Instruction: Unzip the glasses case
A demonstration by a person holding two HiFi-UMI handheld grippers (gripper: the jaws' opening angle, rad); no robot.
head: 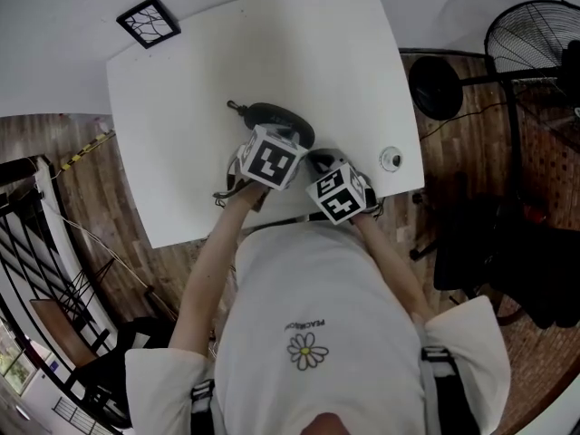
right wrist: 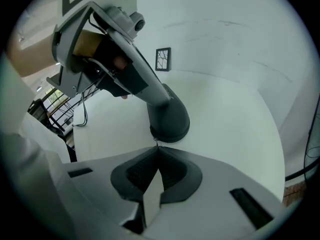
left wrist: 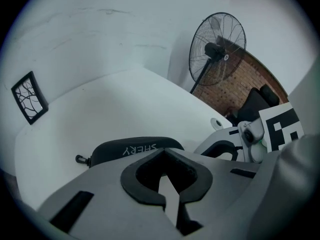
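Left gripper (left wrist: 163, 149): jaws pressing together against glasses case (left wrist: 115, 151)
Right gripper (right wrist: 157, 146): pinching zipper pull (right wrist: 155, 140)
Progress: case looking fully zipped; whole unzipping remaining

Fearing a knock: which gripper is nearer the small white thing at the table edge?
Right. The right gripper is near the small white thing; the left gripper is beyond the right.

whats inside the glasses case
The black glasses case looks closed on the white table, so whatever is inside is hidden. Only its outer shell and end clip show.
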